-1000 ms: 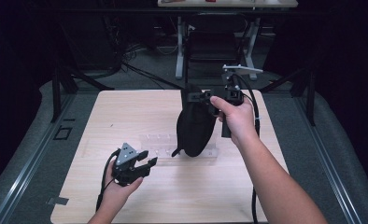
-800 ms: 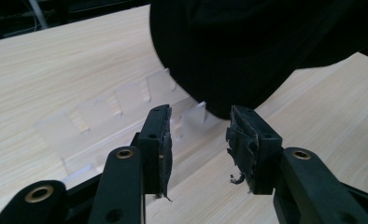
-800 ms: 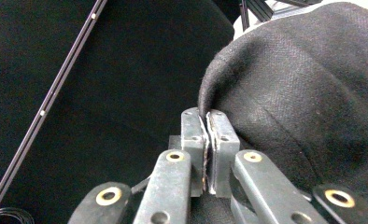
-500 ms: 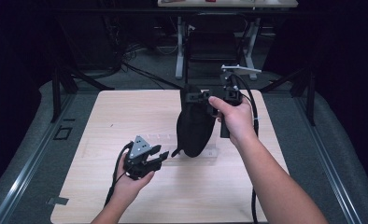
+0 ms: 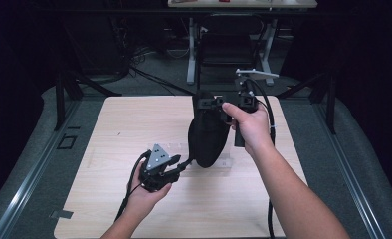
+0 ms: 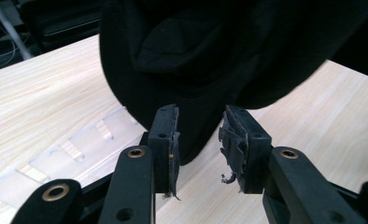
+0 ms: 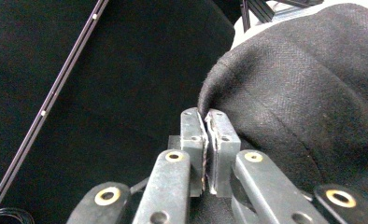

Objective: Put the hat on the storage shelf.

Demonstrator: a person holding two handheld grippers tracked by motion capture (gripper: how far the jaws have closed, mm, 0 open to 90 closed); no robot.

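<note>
A black fabric piece [image 5: 207, 137], perhaps a cap, hangs above the light wooden table [image 5: 129, 124], its lower end close to the tabletop. My right gripper [image 5: 206, 103] holds it up by the top edge; in the right gripper view the jaws [image 7: 205, 114] are shut on the hem of the woven black fabric [image 7: 308, 79]. My left gripper [image 5: 183, 163] sits low at the fabric's bottom end. In the left gripper view its jaws [image 6: 198, 119] stand open, with the fabric's lower tip [image 6: 205, 60] just beyond and between them, not pinched.
A clear plastic strip [image 6: 74, 144] lies flat on the table under the hanging fabric, seen also in the high view as a clear strip [image 5: 226, 162]. Dark floor, table legs and cables [image 5: 149, 74] lie beyond the far edge.
My left gripper has moved right and forward across the table, up to the bottom of the hanging fabric. The right gripper and the fabric have stayed in place.
</note>
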